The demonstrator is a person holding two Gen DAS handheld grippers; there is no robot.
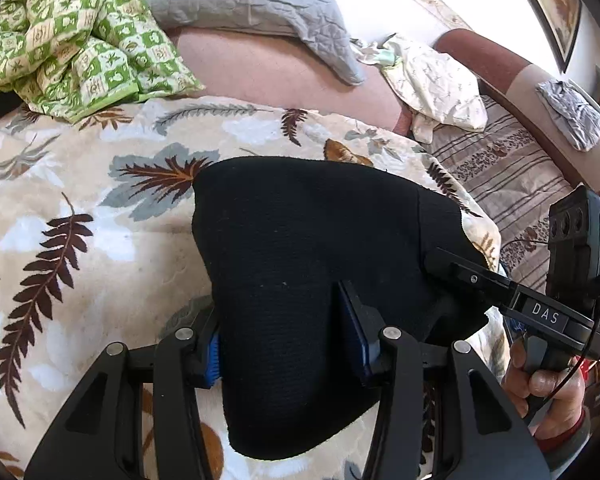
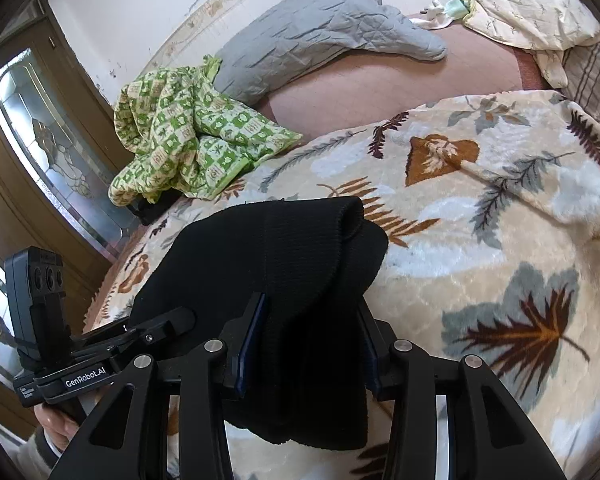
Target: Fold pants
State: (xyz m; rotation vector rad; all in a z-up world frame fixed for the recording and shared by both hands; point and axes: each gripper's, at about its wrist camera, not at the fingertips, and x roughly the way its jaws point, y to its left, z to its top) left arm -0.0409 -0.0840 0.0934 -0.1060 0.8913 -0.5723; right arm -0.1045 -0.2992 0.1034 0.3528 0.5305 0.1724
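The black knit pants (image 1: 300, 240) lie folded into a compact bundle on the leaf-print blanket (image 1: 80, 200). My left gripper (image 1: 286, 344) is open, its blue-padded fingers (image 1: 214, 354) spread on either side of the bundle's near edge. My right gripper (image 2: 310, 348) is also open, its fingers (image 2: 252, 340) straddling the pants (image 2: 268, 256) from the other side. The right gripper's tip (image 1: 456, 268) shows in the left wrist view, resting on the pants' right edge. The left gripper (image 2: 156, 330) shows at the left of the right wrist view.
A green checked cloth (image 1: 72, 36) lies crumpled at the back of the bed. A grey quilted pillow (image 1: 252, 0) and a cream pillow (image 1: 436, 84) lie behind. A striped cover (image 1: 512, 184) is at the right. A glass door (image 2: 40, 140) stands left of the bed.
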